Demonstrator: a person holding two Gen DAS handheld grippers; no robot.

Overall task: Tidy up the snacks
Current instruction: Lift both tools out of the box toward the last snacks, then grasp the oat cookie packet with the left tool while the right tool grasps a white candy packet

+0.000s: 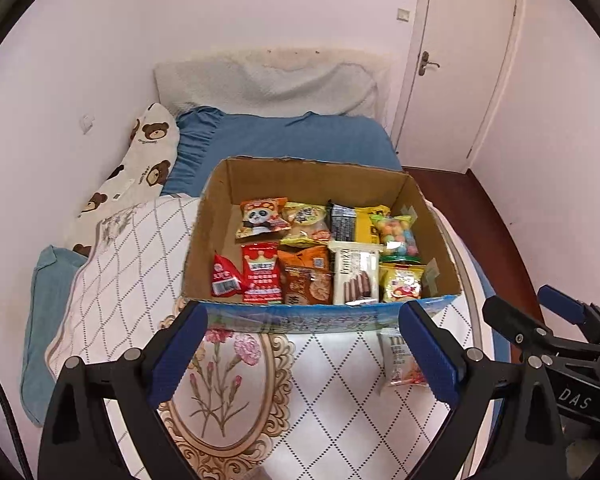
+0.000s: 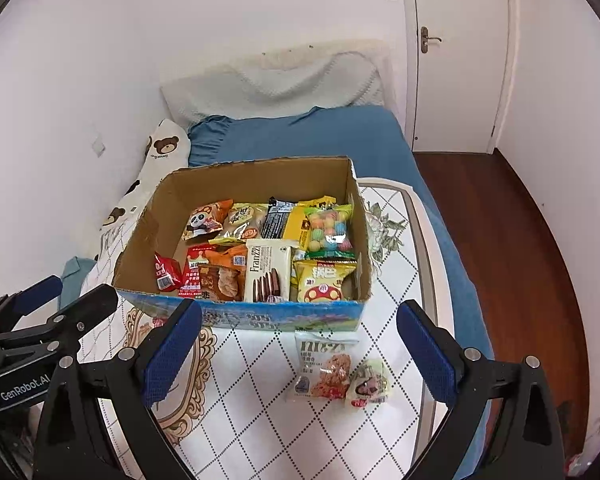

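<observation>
Bed-top scene near the close of a snack-sorting task. The cardboard box (image 2: 242, 240) stood on a quilted cover (image 2: 260, 380) and already held two rows of packets, among them a panda packet (image 1: 262, 218), a bag of coloured candy balls (image 2: 327, 232) and a white biscuit pack (image 2: 268, 270). Two snacks lay outside, just in front of the box's near wall: an oat-bar packet (image 2: 325, 366) and, touching its right edge, a small round wrapped cake (image 2: 369, 382). The right gripper (image 2: 298, 354) hovered above this pair, its jaws spread wide and holding nothing; the left gripper (image 1: 304, 354) was likewise wide open and empty, with only the oat-bar packet visible beside its right finger. The step in hand was judged to be the approach to the last loose snacks. The next move would call for lowering the right gripper over one packet alone, closing on its crinkled wrapper without dragging its neighbour, then lifting it over the box wall
</observation>
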